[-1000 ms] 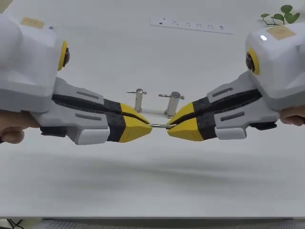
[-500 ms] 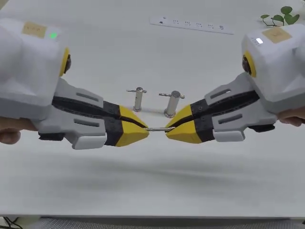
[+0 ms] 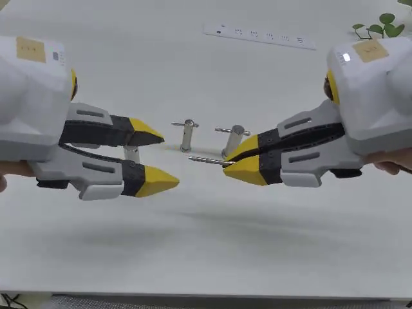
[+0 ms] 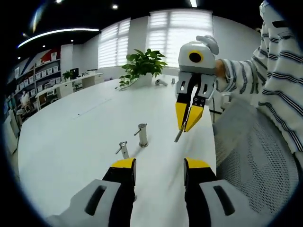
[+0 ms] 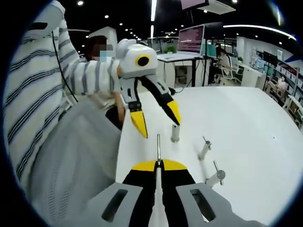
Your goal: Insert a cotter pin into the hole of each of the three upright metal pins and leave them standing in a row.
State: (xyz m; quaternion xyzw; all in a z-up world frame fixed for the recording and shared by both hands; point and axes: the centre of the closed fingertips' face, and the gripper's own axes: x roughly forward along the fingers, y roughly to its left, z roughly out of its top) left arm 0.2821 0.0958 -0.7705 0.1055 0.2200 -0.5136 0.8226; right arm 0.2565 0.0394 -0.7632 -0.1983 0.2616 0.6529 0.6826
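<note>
Three upright metal pins stand in a row on the white table. The middle pin (image 3: 188,134) and the right pin (image 3: 233,140) each carry a cotter pin through the head. The left pin (image 3: 132,153) shows between the jaws of my open left gripper (image 3: 159,159) and, in the right gripper view, this pin (image 5: 175,133) has a bare head. My right gripper (image 3: 237,165) is shut on a loose cotter pin (image 3: 209,160), which points left, in the air in front of the row. The right gripper view has the cotter pin (image 5: 158,145) sticking straight out of its shut jaws.
A white power strip (image 3: 257,33) lies at the back of the table, with a potted plant (image 3: 380,22) at the back right corner. A mesh chair back (image 4: 246,156) and the person's striped sleeve (image 4: 279,71) are close to the table's near edge.
My left gripper has let go of the cotter pin, opened and drawn back to the left. The right gripper keeps the cotter pin, now lifted slightly.
</note>
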